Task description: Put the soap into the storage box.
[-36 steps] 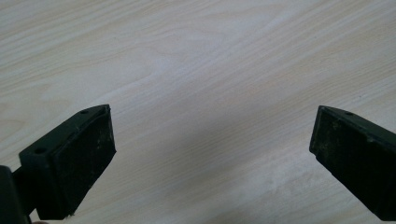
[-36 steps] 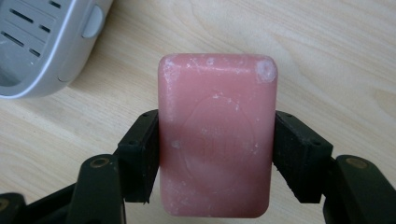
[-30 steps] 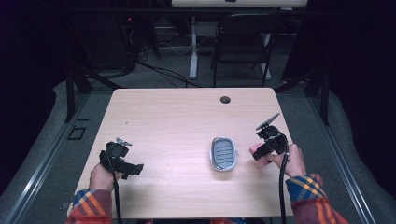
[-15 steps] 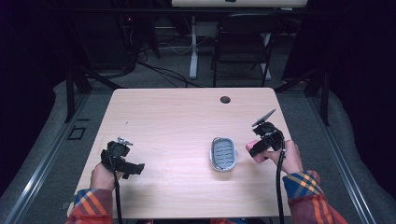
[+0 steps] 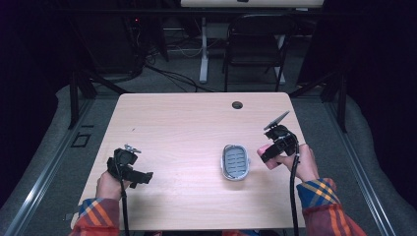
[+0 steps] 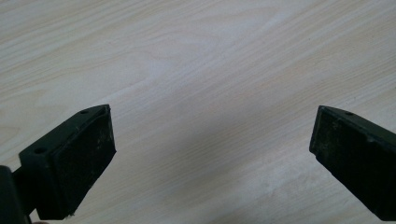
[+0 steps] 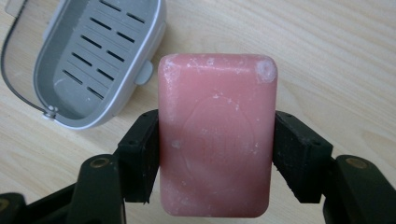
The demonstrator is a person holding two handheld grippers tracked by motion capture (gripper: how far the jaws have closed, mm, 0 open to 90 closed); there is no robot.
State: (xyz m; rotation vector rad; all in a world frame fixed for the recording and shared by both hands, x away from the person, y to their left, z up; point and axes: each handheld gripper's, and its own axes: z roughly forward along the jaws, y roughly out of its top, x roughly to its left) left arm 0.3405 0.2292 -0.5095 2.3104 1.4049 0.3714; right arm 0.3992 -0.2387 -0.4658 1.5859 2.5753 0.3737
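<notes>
A pink bar of soap [image 7: 217, 135] sits between the jaws of my right gripper [image 7: 215, 154], which is shut on its two long sides. In the high view the right gripper [image 5: 269, 152] hovers just right of a grey slotted soap dish [image 5: 235, 161] lying on the wooden table [image 5: 187, 128], with the pink soap [image 5: 264, 148] showing at its tip. In the right gripper view the soap dish [image 7: 93, 60] is empty, up and to the left of the soap. My left gripper [image 5: 140, 176] rests near the table's front left, jaws wide apart over bare wood [image 6: 210, 93].
A round cable hole [image 5: 237, 104] lies near the table's far edge. A dark chair [image 5: 258, 44] and a white desk leg [image 5: 203, 49] stand beyond the table. Cables trail over the floor behind it.
My right gripper with the soap has shifted slightly left, closer to the soap dish. The left gripper has stayed put.
</notes>
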